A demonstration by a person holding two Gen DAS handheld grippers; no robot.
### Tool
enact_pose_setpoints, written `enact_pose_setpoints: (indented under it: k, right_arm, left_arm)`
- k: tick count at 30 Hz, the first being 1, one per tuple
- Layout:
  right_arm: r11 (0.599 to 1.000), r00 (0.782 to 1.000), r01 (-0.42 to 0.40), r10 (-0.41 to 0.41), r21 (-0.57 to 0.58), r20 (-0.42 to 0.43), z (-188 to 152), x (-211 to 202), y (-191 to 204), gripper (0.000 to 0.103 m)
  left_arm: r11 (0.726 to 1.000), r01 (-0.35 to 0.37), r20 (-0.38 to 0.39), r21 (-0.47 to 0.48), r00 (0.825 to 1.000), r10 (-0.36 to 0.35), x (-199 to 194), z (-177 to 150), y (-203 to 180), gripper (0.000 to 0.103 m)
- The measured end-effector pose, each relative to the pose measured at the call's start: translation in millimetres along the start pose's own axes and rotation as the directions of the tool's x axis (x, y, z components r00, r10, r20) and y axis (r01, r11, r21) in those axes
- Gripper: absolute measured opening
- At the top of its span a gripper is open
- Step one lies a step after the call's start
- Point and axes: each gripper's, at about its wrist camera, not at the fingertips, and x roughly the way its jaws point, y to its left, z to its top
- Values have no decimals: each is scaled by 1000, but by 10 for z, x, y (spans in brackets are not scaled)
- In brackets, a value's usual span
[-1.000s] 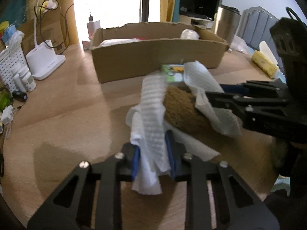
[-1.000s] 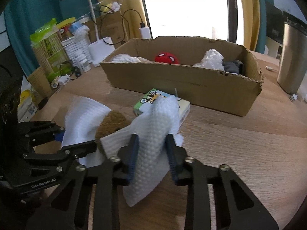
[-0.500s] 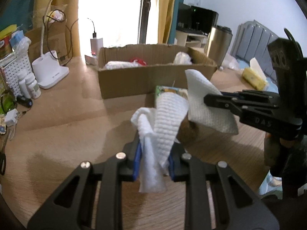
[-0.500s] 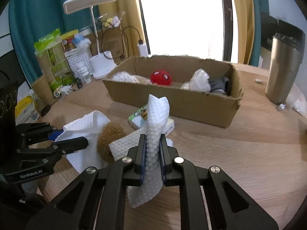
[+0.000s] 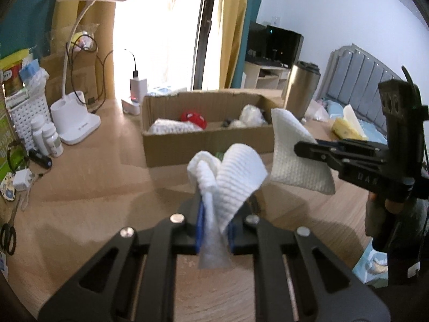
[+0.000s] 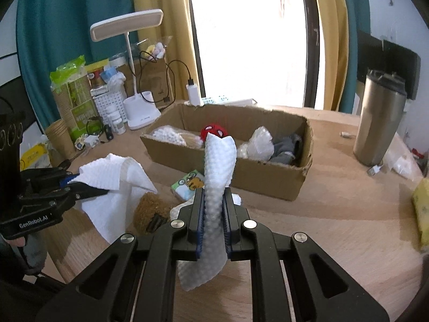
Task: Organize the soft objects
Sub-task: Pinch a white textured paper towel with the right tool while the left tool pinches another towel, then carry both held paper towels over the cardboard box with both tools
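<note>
Both grippers hold a white textured cloth [image 5: 236,171] lifted above the wooden table. My left gripper [image 5: 214,225] is shut on one part of it. My right gripper [image 6: 213,214] is shut on another part [image 6: 218,166]. In the left wrist view the right gripper [image 5: 311,147] holds its part of the cloth [image 5: 295,161] at the right. In the right wrist view the left gripper [image 6: 80,185] holds its part of the cloth [image 6: 112,177] at the left. A brown fuzzy soft object [image 6: 150,212] lies on the table below. An open cardboard box [image 6: 241,166] behind holds a red toy [image 6: 213,131] and other soft items.
A small printed tissue pack [image 6: 187,185] lies in front of the box. A steel tumbler [image 6: 378,123] stands at the right. A white desk lamp [image 6: 139,107], bottles and packets crowd the left side. A yellow object [image 6: 421,209] lies at the far right edge.
Both grippers have risen and lifted the cloth off the brown object, which stays on the table. The right jaws closed tight on the cloth.
</note>
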Motion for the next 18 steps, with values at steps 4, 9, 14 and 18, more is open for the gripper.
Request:
enact_pose_setpoints:
  k: [4, 9, 14, 18]
  right_arm:
    - [1000, 1000, 13, -13, -19, 16, 67, -63, -32, 13]
    - [1000, 999, 20, -19, -15, 41, 113, -111, -78, 13]
    - [1000, 998, 19, -18, -20, 57, 157, -137, -113, 13]
    - [999, 997, 25, -23, -24, 80, 220, -168, -175, 13]
  left_arm:
    - [1000, 5, 28, -12, 1000, -5, -47, 85, 6, 14]
    - [1000, 15, 60, -18, 998, -14, -87, 228, 22, 14]
    - [1000, 16, 88, -8, 996, -15, -98, 349, 11, 14]
    - [999, 29, 95, -21, 995, -27, -79, 434, 27, 14]
